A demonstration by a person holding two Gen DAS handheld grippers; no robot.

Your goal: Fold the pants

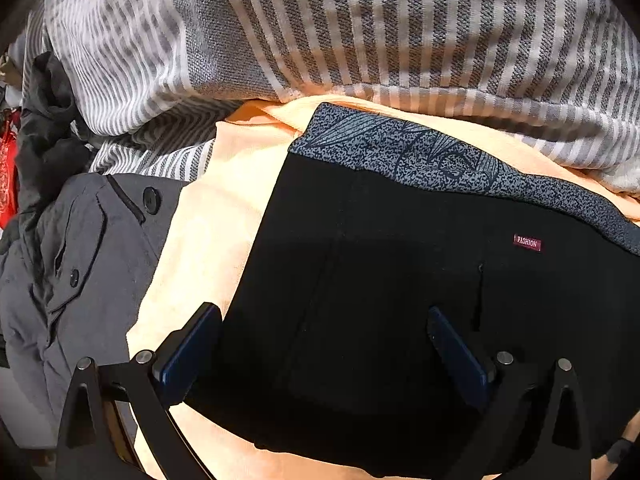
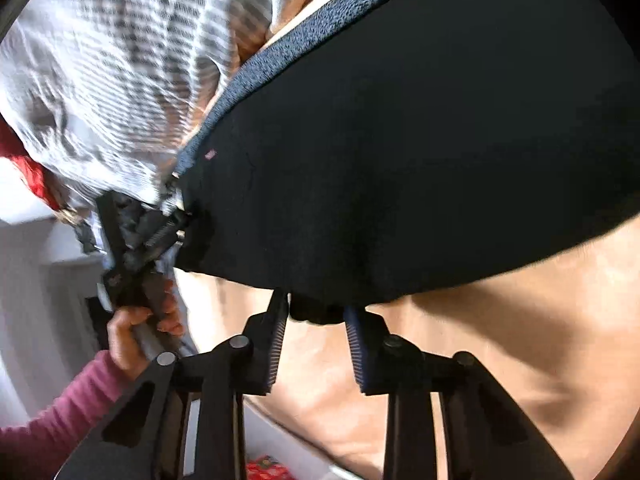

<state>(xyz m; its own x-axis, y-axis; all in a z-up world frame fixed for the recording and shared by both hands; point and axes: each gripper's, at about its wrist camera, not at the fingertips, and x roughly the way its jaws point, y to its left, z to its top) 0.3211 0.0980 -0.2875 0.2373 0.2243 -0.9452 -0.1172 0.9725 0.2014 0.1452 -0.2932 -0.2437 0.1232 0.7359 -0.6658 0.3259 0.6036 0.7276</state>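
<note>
My left gripper [image 1: 324, 320] stands wide open, pointing steeply down over the black pants [image 1: 380, 280]. Its two blue-padded fingers [image 1: 188, 352] straddle the dark cloth with nothing pinched between them; whether the tips rest on the fabric I cannot tell.

My right gripper [image 2: 316, 316] is narrowed to a small gap at the near hem of the pants [image 2: 400, 160]. A small bunch of the black edge sits between its ribbed pads [image 2: 278, 344]; the left pad meets the cloth, but I cannot tell whether both pads press on it.

The pants lie spread flat on a peach-orange sheet [image 1: 208, 240], their speckled grey waistband [image 1: 420, 156] on the far side and a small red "FASHION" label [image 1: 527, 242] just below it.

A grey-and-white striped blanket [image 1: 360, 28] is heaped just beyond the waistband. To the left, a rumpled grey buttoned garment [image 1: 88, 248] lies against the sheet, with a darker piece [image 1: 48, 120] above it and something red [image 1: 8, 176] at the edge.

In the right wrist view my left hand [image 2: 132, 332], in a pink ribbed sleeve [image 2: 60, 412], grips the other tool's handle.
</note>
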